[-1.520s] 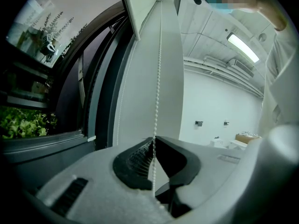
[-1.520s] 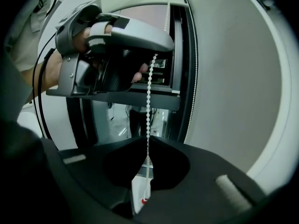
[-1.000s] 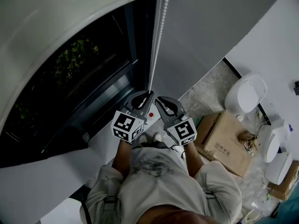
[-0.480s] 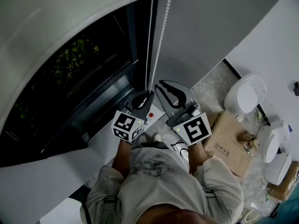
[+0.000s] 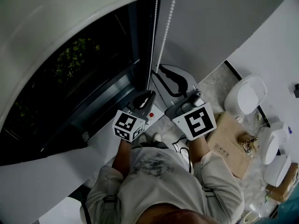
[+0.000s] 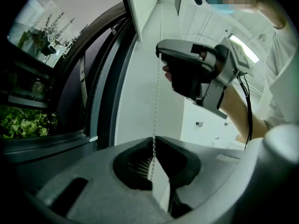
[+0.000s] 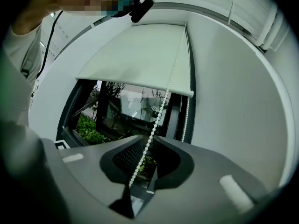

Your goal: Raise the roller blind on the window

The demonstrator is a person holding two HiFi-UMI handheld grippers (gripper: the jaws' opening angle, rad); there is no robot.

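The white roller blind (image 7: 140, 59) hangs partway down the dark window (image 5: 84, 78); in the right gripper view plants show below its bottom bar (image 7: 135, 85). A white bead chain (image 5: 168, 22) drops along the window's right edge. My left gripper (image 5: 144, 97) sits low, jaws shut on the bead chain (image 6: 153, 141). Higher up the same chain is my right gripper (image 5: 161, 69). Its jaws stand close around the bead chain (image 7: 150, 141), which passes between the tips and trails slack through the hollow behind them. From the left gripper view, the right gripper (image 6: 161, 57) is above on the chain.
A second chain strand (image 5: 153, 36) runs beside the window frame. A white sill (image 5: 51, 171) lies below the window. On the floor to the right are a cardboard box (image 5: 231, 136) and white ceramic fixtures (image 5: 245, 94). A grey wall (image 5: 215, 17) fills the upper right.
My right gripper has risen from beside the left gripper to a higher spot on the chain. The left gripper has stayed put, still shut on the chain.
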